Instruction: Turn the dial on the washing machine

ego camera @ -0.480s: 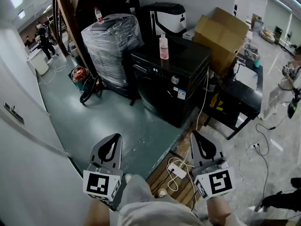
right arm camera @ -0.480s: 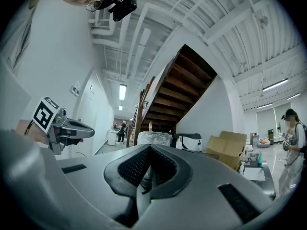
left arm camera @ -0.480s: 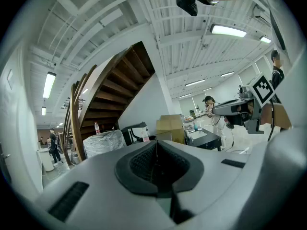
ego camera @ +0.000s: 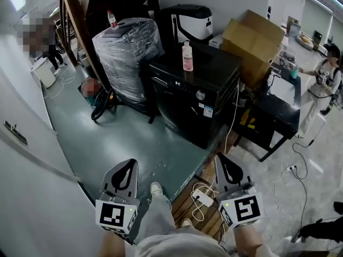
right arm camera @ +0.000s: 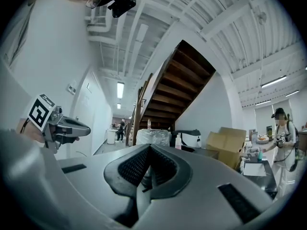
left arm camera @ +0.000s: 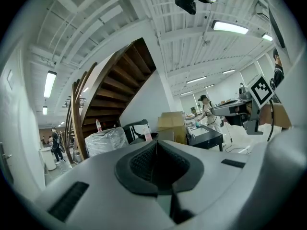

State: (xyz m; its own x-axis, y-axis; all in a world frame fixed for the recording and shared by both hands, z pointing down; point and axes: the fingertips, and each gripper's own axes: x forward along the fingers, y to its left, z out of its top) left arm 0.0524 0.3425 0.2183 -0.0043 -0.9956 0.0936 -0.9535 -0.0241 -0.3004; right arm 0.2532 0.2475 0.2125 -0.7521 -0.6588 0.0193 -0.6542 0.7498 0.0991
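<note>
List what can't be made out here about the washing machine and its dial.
- Dial setting: head view, too small to read.
- Dial in both gripper views: hidden behind the left gripper and right gripper bodies.
- Washing machine door: head view, front too dark to outline.
- Pink bottle label: head view, too small.

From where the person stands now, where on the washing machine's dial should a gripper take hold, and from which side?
Take the silver dial by its round rim, a jaw on either side, coming straight at the front panel of the black washing machine, since the knob faces outward there. The right gripper looks better placed; its jaws are shut, so open first.
</note>
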